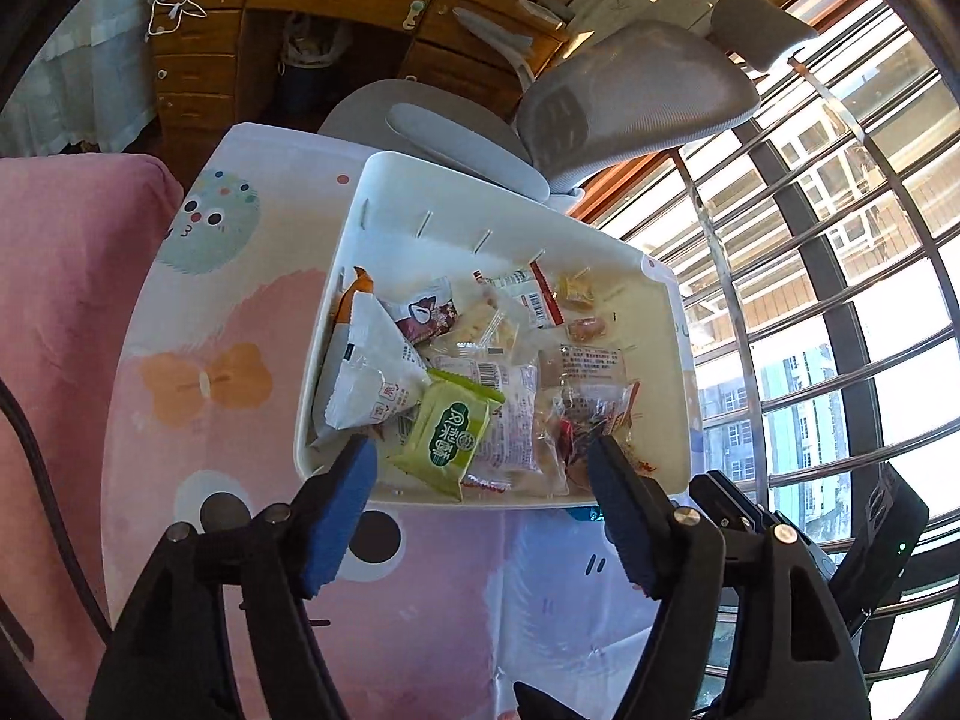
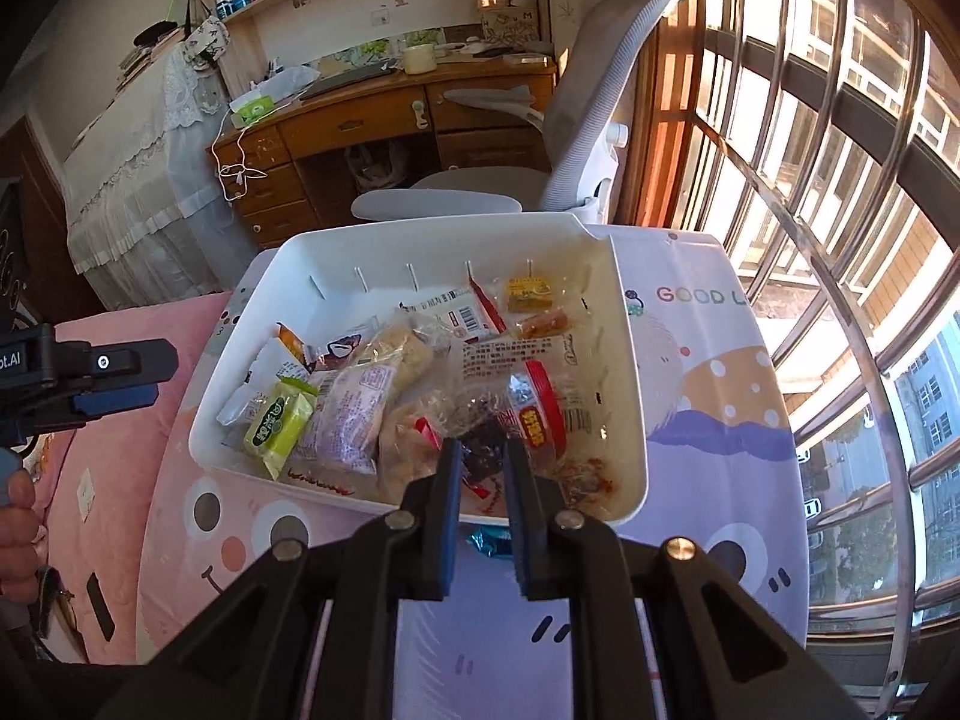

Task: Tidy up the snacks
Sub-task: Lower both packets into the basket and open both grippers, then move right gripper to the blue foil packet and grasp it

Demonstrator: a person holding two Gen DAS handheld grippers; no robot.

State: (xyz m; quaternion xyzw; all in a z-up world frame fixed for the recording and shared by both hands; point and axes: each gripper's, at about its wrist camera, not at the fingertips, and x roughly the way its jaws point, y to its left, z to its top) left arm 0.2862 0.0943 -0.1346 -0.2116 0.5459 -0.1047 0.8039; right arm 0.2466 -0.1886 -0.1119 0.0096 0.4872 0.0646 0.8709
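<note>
A white bin (image 1: 672, 420) (image 2: 630, 420) stands on the cartoon-print table and holds several snack packets. Among them are a green packet (image 1: 447, 432) (image 2: 279, 423), a white pouch (image 1: 372, 366) and a clear bag with a red label (image 2: 540, 414). My left gripper (image 1: 480, 468) (image 2: 162, 381) hangs open over the bin's near-left edge with nothing between its blue pads (image 1: 339, 516). My right gripper (image 2: 483, 468) is shut, its tips over the bin's near rim. A teal wrapper (image 2: 487, 541) (image 1: 591, 513) shows in its narrow gap; whether it is gripped or lies on the table I cannot tell.
A grey office chair (image 2: 582, 114) stands behind the table, with a wooden desk (image 2: 360, 126) beyond it. Metal window bars (image 2: 840, 240) run along the right. A pink blanket (image 1: 66, 300) lies to the left. A person's hand (image 2: 15, 516) holds the left gripper's handle.
</note>
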